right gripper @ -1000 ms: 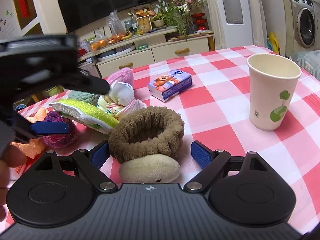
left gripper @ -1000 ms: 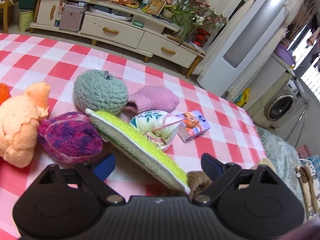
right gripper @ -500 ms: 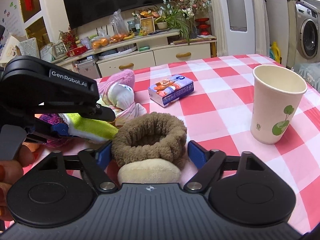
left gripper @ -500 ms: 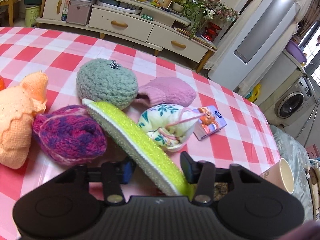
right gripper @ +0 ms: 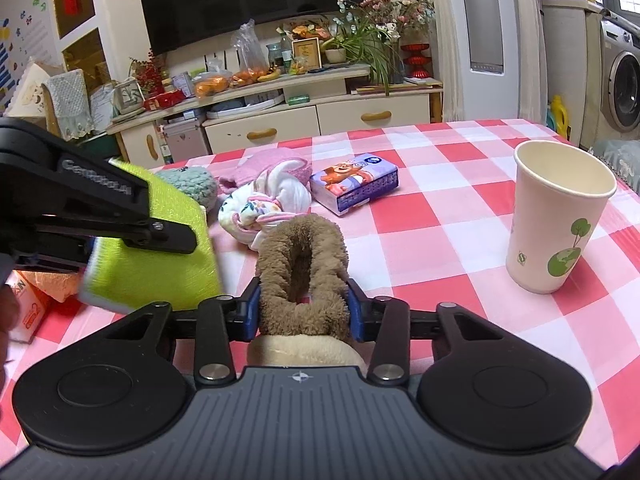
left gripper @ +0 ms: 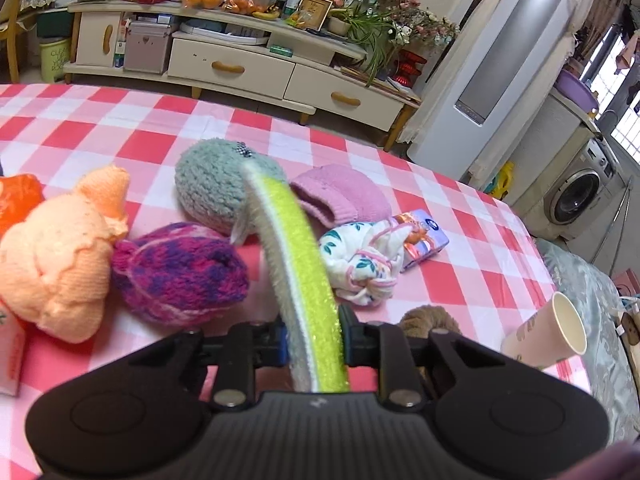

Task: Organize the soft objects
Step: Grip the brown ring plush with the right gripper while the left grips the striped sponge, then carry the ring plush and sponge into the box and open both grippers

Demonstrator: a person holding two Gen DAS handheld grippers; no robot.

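Tablecloth (right gripper: 460, 208) was red, pink and white check. Sponge (left gripper: 308, 280) was lime green over grey. Knitted hats: grey-green (left gripper: 212, 188), pink (left gripper: 344, 196), magenta-purple mottled (left gripper: 180, 272), peach (left gripper: 56, 256). Scrunchie (right gripper: 302, 260) was brown; cup (right gripper: 556, 224) white with green print.

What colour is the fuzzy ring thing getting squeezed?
Brown. The fuzzy brown ring shows best in the right wrist view, between the closing right gripper jaws.

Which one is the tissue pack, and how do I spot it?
Look at the pink checked tablecloth, beyond the pile of woolly things. The tissue pack lies flat beside the white floral bundle. It is the only boxy, shiny thing there, purple with a cartoon bear.
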